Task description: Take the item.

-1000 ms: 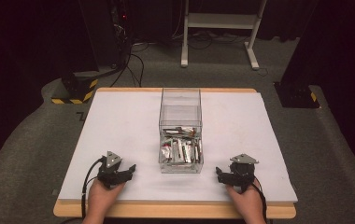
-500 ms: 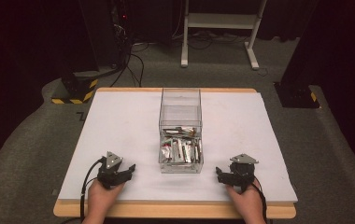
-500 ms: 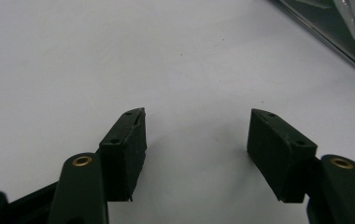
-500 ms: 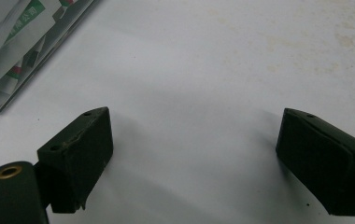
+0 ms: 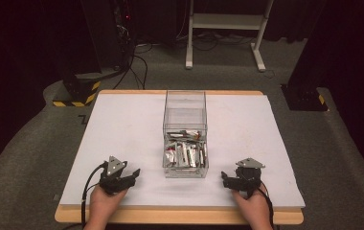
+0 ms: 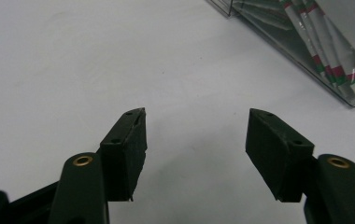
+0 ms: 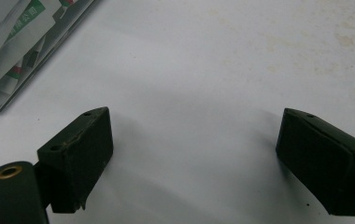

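Between the jaws of the left gripper (image 6: pixel 196 140) lies nothing but bare white surface: the two black pads stand well apart, holding nothing, with a corner of the clear box (image 6: pixel 306 51) showing at the upper right of the left gripper view. The right gripper (image 7: pixel 194 158) is likewise spread wide and empty over the tabletop (image 7: pixel 203 60), the box wall and its packets (image 7: pixel 12 42) lying off to the upper left of the right gripper view.

From above, the left gripper (image 5: pixel 134 173) rests near the front edge at the left, and the right gripper (image 5: pixel 224 178) mirrors it at the right, each steadied by a hand (image 5: pixel 104 203) entering from below. The clear box (image 5: pixel 185 136) stands between them, apart from both, on the white tabletop (image 5: pixel 122 124). Its near half holds a loose heap of silver packets (image 5: pixel 185 153) with red and green print; its far half looks empty.

Compared with the two earlier high views, nothing has shifted: both grippers occupy the same places, their jaws equally open, and the box and packets lie as they did. The stillness suggests a resting or starting pose. By this reading, handling of the packets has not yet begun, and either gripper would first have to travel inward and over the box rim.
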`<state>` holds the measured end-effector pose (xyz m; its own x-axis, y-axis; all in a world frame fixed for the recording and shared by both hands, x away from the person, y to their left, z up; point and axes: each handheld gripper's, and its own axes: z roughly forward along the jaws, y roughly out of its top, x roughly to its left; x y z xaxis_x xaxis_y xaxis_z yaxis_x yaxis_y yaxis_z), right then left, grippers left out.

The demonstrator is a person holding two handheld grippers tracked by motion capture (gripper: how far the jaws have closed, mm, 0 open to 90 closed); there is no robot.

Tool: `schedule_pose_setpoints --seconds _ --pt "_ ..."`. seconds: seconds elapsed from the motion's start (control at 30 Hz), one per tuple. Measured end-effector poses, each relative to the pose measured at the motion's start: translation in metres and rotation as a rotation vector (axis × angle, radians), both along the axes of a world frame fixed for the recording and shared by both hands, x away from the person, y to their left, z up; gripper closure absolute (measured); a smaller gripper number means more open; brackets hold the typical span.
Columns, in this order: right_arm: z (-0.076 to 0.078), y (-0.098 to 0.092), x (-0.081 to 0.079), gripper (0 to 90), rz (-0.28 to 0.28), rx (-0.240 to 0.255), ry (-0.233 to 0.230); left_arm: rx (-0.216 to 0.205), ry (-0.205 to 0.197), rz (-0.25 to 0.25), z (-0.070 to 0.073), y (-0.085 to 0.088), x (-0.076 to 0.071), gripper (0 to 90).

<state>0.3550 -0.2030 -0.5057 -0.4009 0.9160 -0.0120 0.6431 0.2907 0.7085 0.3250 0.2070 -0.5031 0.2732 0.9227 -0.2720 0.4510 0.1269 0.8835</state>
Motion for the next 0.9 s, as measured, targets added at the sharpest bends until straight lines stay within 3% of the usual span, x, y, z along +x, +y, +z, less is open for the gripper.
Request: schedule_pose_setpoints --seconds 0.3,0.53,0.9 --pt "0.000 0.000 0.000 10.8 0.000 0.000 0.000 -0.012 -0.038 -0.017 0.012 -0.003 -0.005 38.2" --pt "0.000 0.000 0.000 10.8 0.000 0.000 0.000 0.004 -0.071 -0.034 0.019 -0.007 -0.010 38.1" --pt "0.000 0.000 0.000 10.8 0.000 0.000 -0.001 -0.073 -0.107 -0.031 0.030 -0.007 -0.015 37.0"
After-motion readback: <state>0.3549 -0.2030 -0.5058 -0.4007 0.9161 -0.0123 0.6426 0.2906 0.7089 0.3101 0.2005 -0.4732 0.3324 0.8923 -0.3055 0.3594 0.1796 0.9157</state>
